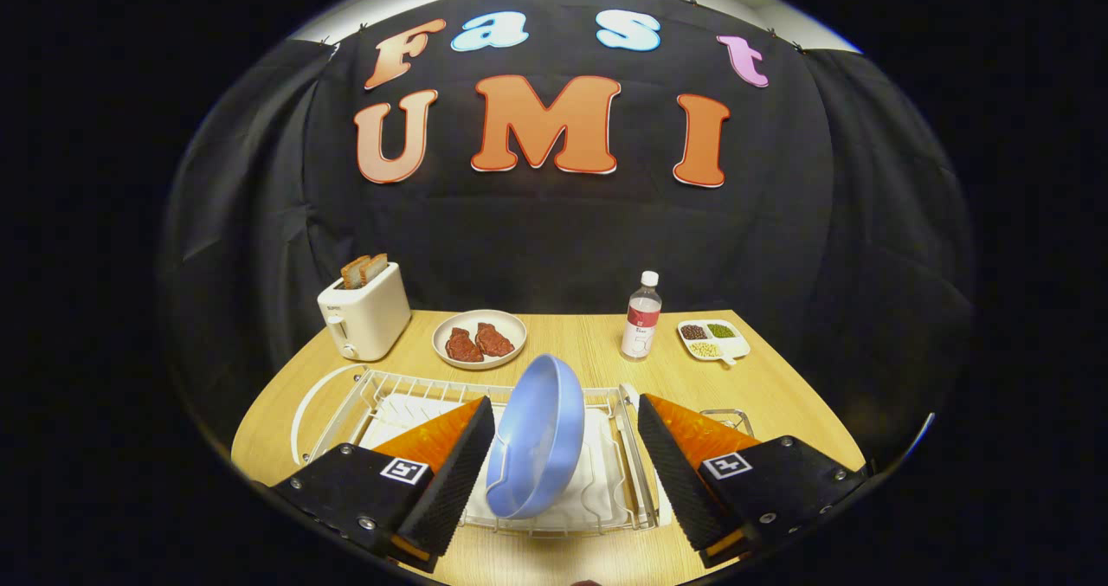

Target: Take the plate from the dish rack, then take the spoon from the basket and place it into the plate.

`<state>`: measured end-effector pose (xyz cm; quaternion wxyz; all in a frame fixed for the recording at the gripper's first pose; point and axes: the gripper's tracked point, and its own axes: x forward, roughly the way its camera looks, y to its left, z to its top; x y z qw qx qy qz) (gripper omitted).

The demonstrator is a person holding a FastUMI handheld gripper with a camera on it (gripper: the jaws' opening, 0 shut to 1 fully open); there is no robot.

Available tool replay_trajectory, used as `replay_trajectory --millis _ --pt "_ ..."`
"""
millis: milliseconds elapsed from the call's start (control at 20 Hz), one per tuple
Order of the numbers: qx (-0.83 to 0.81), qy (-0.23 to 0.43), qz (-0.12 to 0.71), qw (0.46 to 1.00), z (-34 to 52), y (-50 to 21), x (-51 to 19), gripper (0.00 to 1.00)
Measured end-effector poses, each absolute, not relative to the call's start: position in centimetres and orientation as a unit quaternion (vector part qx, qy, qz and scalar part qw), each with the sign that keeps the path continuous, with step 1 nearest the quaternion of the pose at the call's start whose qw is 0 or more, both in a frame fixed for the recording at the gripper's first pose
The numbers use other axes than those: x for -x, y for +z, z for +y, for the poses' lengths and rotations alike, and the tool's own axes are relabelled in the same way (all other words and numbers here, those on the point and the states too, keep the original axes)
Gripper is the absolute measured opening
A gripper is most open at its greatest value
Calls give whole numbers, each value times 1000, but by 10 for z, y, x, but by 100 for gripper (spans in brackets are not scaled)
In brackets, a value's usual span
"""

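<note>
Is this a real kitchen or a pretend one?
Probably a pretend kitchen set up in a booth: a toaster with bread, a blue plate standing in a dish rack, black cloth behind. The open gripper straddles the plate.

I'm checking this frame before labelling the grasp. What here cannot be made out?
- Gripper: open around the blue plastic plate; contact by either finger is unclear.
- White wire dish rack: its near part is hidden by the fingers and plate.
- Wire basket: mostly hidden behind the right finger; its contents cannot be seen.

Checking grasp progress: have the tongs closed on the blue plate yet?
No: the tongs stand open, with the blue plate upright in the dish rack between the fingers, a gap on one side.
</note>
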<state>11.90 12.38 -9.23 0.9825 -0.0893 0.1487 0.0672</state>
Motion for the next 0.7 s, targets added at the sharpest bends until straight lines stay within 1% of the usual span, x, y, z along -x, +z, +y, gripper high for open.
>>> replay_trajectory --millis 200,350,550,650,700 --pt "88 53 193 976 125 -118 -144 99" --pt "81 47 243 965 127 -143 -153 99" --pt "78 42 277 957 133 -164 -164 99" --pt "79 45 294 952 140 -173 -163 93" --pt "84 42 299 950 141 -177 -164 85"
